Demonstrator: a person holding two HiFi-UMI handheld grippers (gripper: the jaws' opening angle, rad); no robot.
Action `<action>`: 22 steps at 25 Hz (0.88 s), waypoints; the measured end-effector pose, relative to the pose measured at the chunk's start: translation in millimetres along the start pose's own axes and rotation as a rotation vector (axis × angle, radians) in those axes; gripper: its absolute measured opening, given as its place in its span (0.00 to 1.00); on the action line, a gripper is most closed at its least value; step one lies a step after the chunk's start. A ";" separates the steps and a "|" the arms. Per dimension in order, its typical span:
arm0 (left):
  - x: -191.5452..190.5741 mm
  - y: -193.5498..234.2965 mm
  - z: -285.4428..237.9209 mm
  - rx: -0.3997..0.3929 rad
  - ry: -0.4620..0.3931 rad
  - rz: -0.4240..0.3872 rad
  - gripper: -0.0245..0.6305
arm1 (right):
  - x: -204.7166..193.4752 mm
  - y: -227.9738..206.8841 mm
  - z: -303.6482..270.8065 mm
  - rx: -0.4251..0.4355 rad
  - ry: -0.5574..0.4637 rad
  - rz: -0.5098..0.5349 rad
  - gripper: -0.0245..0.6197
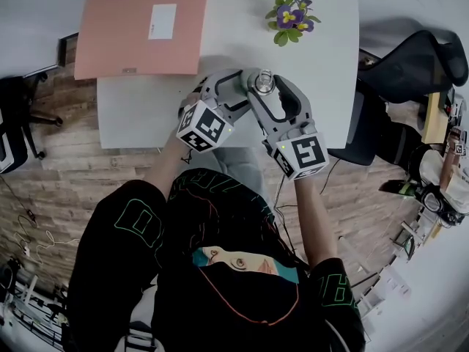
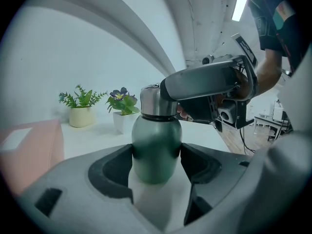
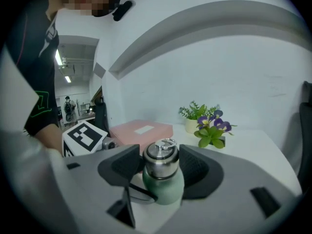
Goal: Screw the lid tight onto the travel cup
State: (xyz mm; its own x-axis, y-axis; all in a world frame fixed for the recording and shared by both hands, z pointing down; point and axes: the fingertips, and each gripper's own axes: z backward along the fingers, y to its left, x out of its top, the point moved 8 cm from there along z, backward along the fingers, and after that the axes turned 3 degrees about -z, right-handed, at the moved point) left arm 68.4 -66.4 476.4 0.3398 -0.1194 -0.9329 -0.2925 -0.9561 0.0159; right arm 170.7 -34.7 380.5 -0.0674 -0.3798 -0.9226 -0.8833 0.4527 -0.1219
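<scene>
L gripper (image 2: pixel 156 159) clamps cup (image 2: pixel 157 130); R gripper (image 3: pixel 161 165) round lid (image 3: pixel 160 155), grip unclear

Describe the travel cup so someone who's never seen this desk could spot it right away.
On the white table, nearer the person than the pink folder and the purple-flowered plant, the left gripper and right gripper both have their jaws around the travel cup. It is the only bottle there: rounded green body, shiny steel lid.
</scene>
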 end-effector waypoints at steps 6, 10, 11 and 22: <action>-0.9 0.5 -0.4 -0.006 0.002 0.001 0.52 | 1.7 -7.0 -3.4 0.152 0.089 0.101 0.47; -1.0 0.7 -0.1 -0.016 0.007 0.000 0.53 | 4.9 -12.4 -7.0 0.252 0.137 0.153 0.47; -1.1 0.6 -0.3 -0.018 0.008 -0.001 0.53 | 5.7 -13.9 -8.0 0.269 0.149 0.163 0.47; -2.2 2.6 -1.0 -0.033 0.016 -0.004 0.52 | 14.2 -27.3 -23.9 0.480 0.245 0.160 0.44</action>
State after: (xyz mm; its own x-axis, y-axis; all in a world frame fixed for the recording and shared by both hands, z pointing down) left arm 67.8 -68.9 478.9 0.3553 -0.1195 -0.9271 -0.2611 -0.9650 0.0243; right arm 182.8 -71.8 379.5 -0.3399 -0.4265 -0.8382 -0.5464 0.8150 -0.1931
